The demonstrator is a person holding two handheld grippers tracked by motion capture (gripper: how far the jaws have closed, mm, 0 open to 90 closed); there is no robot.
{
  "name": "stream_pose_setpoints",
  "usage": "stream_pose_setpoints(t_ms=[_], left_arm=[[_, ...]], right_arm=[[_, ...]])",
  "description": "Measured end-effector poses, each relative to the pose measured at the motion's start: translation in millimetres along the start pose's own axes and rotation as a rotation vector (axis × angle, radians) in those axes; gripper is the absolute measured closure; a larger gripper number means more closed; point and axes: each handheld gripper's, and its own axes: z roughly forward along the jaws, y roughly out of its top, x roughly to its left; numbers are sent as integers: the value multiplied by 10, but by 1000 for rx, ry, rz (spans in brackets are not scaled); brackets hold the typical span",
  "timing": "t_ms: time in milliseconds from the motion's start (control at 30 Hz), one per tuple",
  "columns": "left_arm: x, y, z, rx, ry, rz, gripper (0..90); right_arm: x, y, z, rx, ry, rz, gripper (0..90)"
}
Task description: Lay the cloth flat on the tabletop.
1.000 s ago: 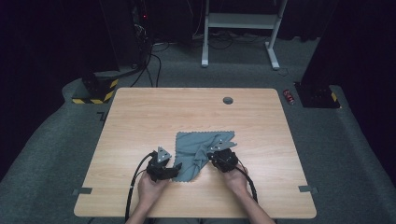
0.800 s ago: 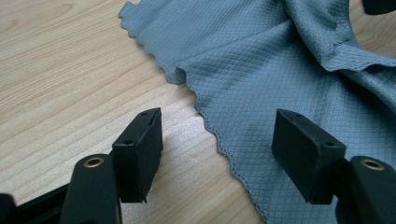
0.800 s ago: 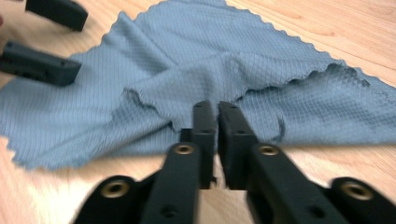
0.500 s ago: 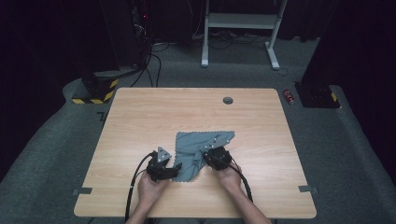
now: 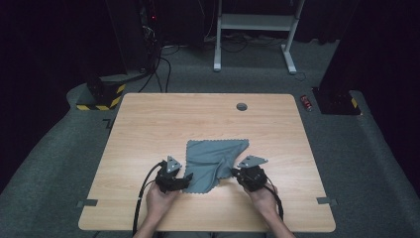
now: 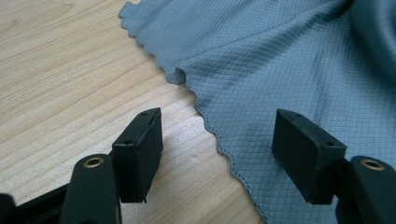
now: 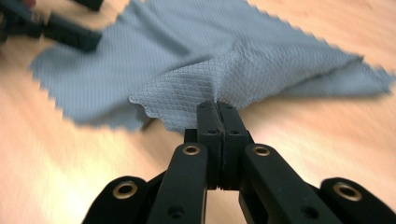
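Note:
A grey-blue cloth with a scalloped edge lies on the wooden table, partly bunched toward its right side. My right gripper is shut on a fold of the cloth and lifts that edge off the wood. In the right gripper view its jaws press together with fabric pinched between them. My left gripper rests at the cloth's near left corner. Its jaws stand wide open, one pad over bare wood and the other over the cloth, the scalloped edge running between them.
A small round grommet sits in the table near its far edge. Bare wood extends to the left and far side of the cloth. Beyond the table stand a white desk frame, black equipment with cables and a yellow-black striped base.
My right gripper has moved to the right and slightly toward me, pulling the pinched cloth edge with it. The left gripper has stayed in place with its jaws open.

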Motion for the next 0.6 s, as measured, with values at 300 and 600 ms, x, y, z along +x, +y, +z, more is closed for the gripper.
stream_pose_setpoints(t_ms=[300,600], left_arm=[[-2,0,1,0,-1,-2,339],[-2,0,1,0,-2,-3,339]], right_arm=[[-60,-362,-240,125,-48,32,894],[-114,-501,-255,53,-65,111,804]])
